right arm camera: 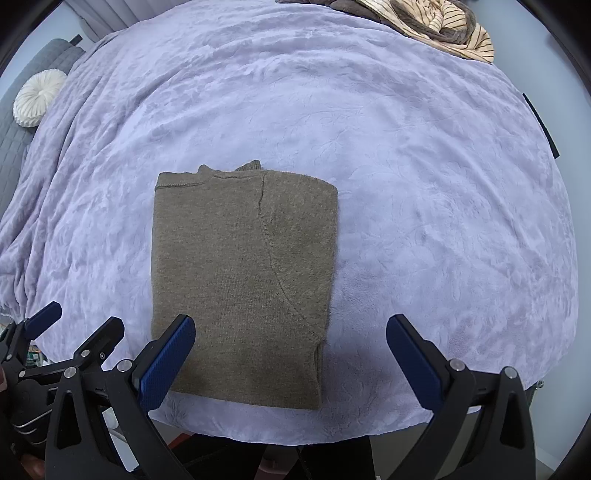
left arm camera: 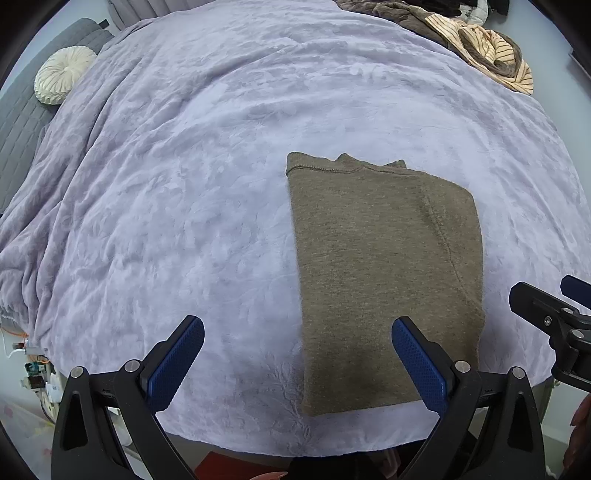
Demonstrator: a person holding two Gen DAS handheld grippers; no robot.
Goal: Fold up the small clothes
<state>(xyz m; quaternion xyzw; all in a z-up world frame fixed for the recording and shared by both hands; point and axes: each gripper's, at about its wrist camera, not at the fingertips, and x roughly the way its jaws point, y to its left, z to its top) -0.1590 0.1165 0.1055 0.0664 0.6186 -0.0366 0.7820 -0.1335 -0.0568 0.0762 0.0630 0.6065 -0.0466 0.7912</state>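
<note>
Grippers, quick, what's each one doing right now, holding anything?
Left gripper: open, holding nothing, above the folded brown sweater.
Right gripper: open, holding nothing.

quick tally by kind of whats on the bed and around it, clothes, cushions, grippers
Folded clothes: 1, the brown sweater
Unfolded clothes: 1 heap, the striped pile; how many garments are in it cannot be told
Cushions: 1, the round white cushion
Blankets: 1, the lilac blanket
Grippers: 2, left gripper and right gripper, both open
Total: 6
</note>
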